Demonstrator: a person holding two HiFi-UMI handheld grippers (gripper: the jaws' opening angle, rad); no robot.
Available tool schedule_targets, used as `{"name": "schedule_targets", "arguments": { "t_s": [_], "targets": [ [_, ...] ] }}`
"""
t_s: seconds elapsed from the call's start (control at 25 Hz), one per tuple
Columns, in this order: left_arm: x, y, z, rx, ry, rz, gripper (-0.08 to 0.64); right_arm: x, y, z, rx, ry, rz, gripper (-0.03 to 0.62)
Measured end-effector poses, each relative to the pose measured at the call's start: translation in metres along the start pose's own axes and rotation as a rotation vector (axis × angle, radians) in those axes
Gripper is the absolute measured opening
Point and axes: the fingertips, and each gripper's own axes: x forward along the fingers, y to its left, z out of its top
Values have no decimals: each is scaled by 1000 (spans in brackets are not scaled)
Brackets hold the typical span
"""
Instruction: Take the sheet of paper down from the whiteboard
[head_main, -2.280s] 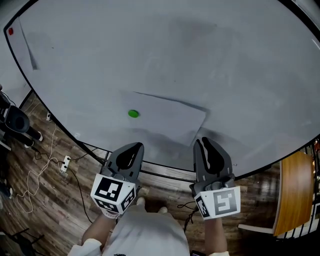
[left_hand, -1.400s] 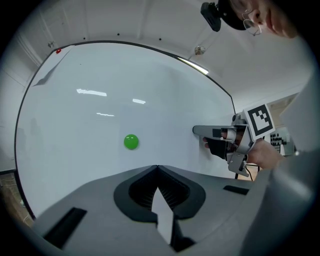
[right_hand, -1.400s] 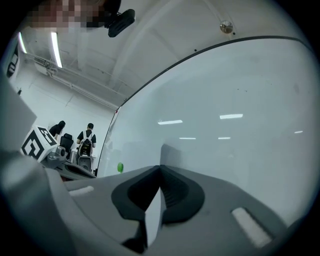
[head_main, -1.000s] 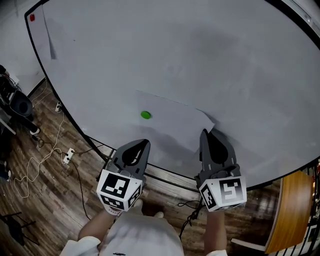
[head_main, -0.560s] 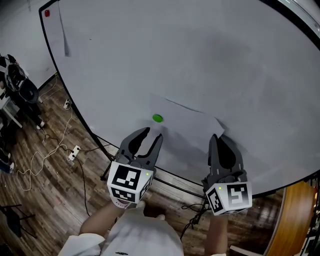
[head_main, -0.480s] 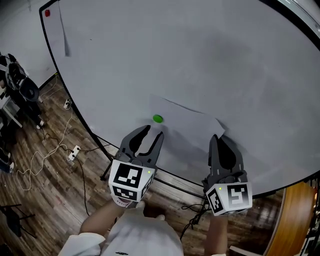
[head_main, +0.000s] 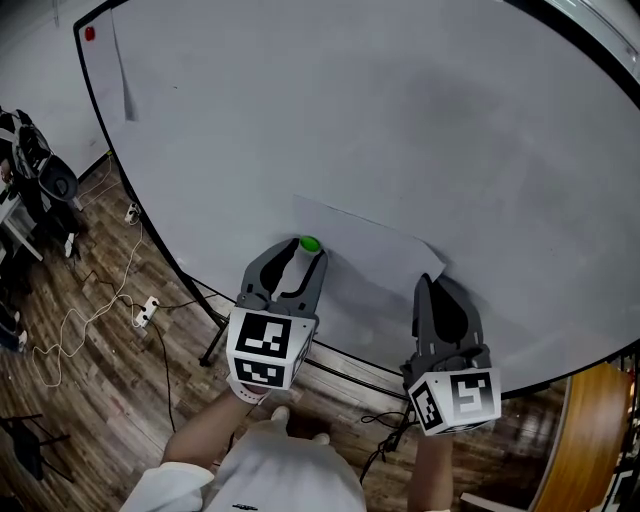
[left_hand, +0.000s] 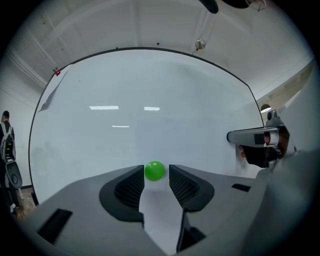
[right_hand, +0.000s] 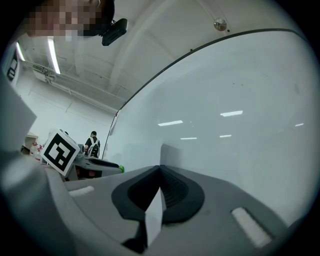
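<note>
White whiteboard (head_main: 400, 120) fills the wall, the sheet of paper (head_main: 370, 250) still flat against it low down. The right gripper (head_main: 432, 290) is clamped on the sheet's right edge. The left gripper (head_main: 295, 262), its jaws having just been opening to full width, brackets the small green magnet (head_main: 310, 244) at the sheet's upper left corner without squeezing it.

A white rectangular sheet of paper (head_main: 368, 250) lies against the large white whiteboard (head_main: 350, 100), low at the board's 6 o'clock, pinned by a round green magnet (head_main: 310, 244) near its 9 o'clock edge, with its 4 o'clock corner pinched in the right gripper (head_main: 428, 285)
</note>
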Motion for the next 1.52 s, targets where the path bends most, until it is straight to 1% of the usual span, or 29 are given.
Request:
{"name": "schedule_targets", "arguments": {
  "t_s": [0.12,0.28,0.44,0.68,0.8,1.12,1.36,1.52],
  "targets": [
    [4,2,1,1,9,14,154,0,1,4,7,-6,1,11],
    [6,3,3,-17,5,10,150,1,3,6,3,-10,3,11],
    [6,5,2,-3,2,14,139,2,3,6,0,-9,0,11],
    [11,0,6,-24,-6,-41,123,0,-2,2,12,-4,-12,11],
    [10,1,8,-27,-5,-44,123,0,-2,1,12,3,-18,11],
    [9,5,0,-45,17,-44,123,0,-7,-4,-23,24,-34,9],
    [1,8,-4,-59,38,-43,123,0,-11,-7,-18,48,-45,9],
    [1,13,-9,-77,58,-34,123,0,-18,-17,-6,72,-56,9]
  ]
}}
